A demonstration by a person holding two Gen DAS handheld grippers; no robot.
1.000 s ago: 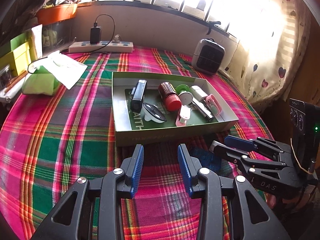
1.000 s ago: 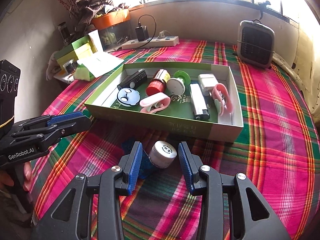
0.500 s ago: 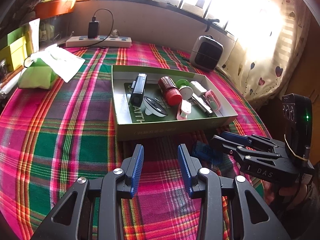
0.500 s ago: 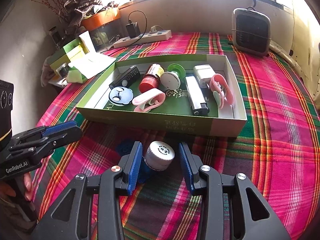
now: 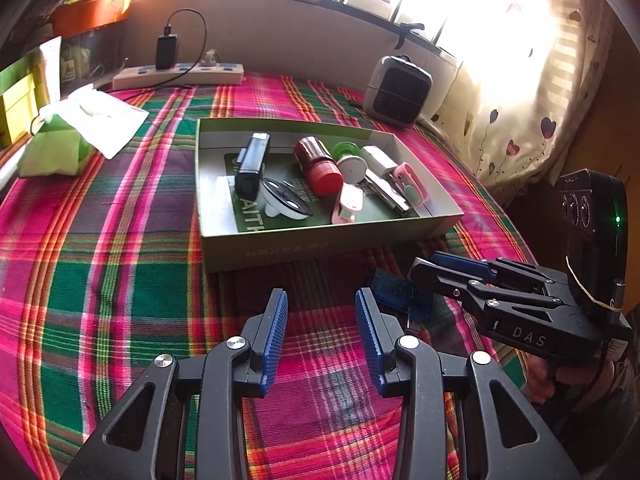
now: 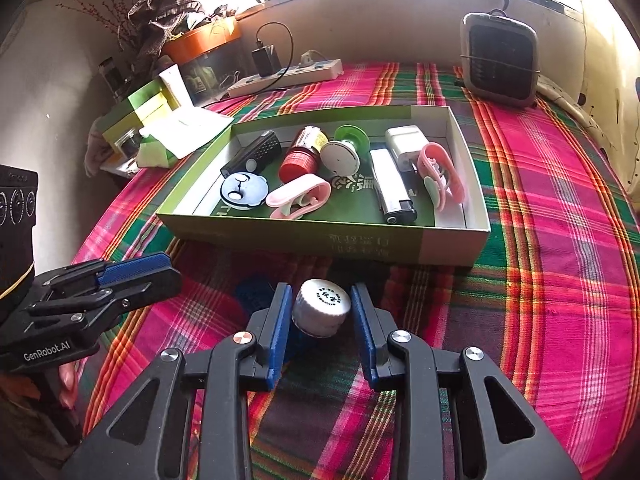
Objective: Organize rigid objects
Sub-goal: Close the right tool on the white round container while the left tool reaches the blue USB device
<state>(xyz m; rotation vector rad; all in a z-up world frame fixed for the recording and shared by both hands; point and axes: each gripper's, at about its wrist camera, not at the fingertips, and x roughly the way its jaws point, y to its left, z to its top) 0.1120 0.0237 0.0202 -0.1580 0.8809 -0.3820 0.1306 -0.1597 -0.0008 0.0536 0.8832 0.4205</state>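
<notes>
Right wrist view: I had the white-capped bottle [image 6: 321, 307] between my right gripper's [image 6: 321, 312] blue pads, jaws closing, pads nearly on the cap though I could not tell whether they touched. It stood on the plaid cloth [image 6: 560, 280] just in front of the green box [image 6: 360, 240] of sorted items. My left gripper [image 5: 321, 320] hovered empty, jaws apart, beside a blue object [image 5: 396, 292].

Blown-out window [image 5: 460, 4] glare, dark fisheye corners, sharp foreground
</notes>
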